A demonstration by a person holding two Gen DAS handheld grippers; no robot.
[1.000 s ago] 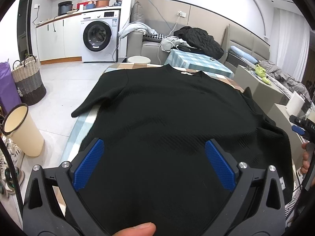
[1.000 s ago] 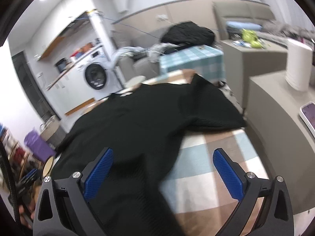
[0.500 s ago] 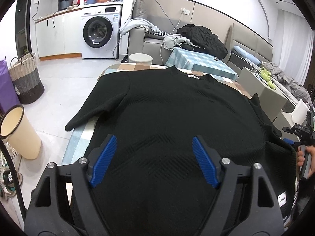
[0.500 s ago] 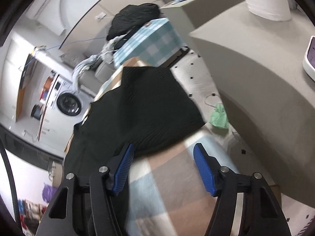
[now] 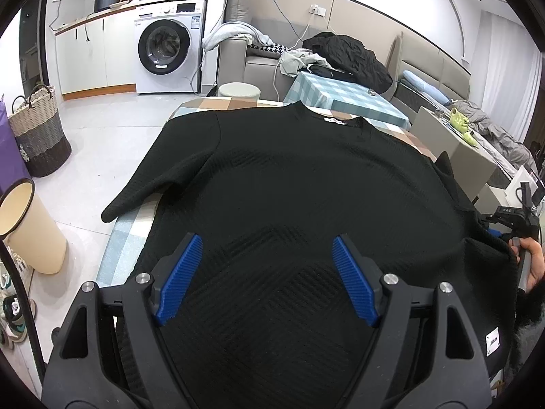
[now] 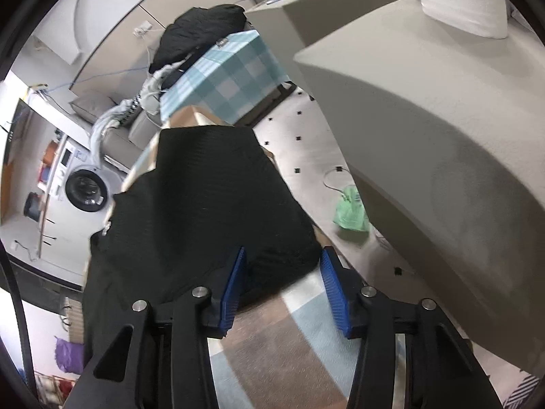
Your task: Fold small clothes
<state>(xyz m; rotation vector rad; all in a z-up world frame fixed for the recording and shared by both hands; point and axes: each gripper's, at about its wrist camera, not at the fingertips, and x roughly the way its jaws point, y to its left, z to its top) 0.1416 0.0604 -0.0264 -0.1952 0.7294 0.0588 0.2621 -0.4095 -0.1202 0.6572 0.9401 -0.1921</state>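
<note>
A black knit sweater lies flat, front up, on a table with a checked cloth. My left gripper hovers over the sweater's lower body, jaws open, with nothing pinched between the blue pads. In the right wrist view, the end of the sweater's right sleeve lies on the checked cloth. My right gripper straddles the sleeve end. Its jaws are closing with the cloth between them, but the pads do not clamp it. A hand holds that gripper at the sweater's right edge.
A cream bin and a woven basket stand on the floor to the left. A washing machine and a teal-checked side table are beyond. A grey cabinet is close on the right, with a green bag on the floor.
The left jaws narrowed, and the gripper crept forward over the sweater. The right gripper rolled, dropped towards the sleeve end, and its jaws drew in around it.
</note>
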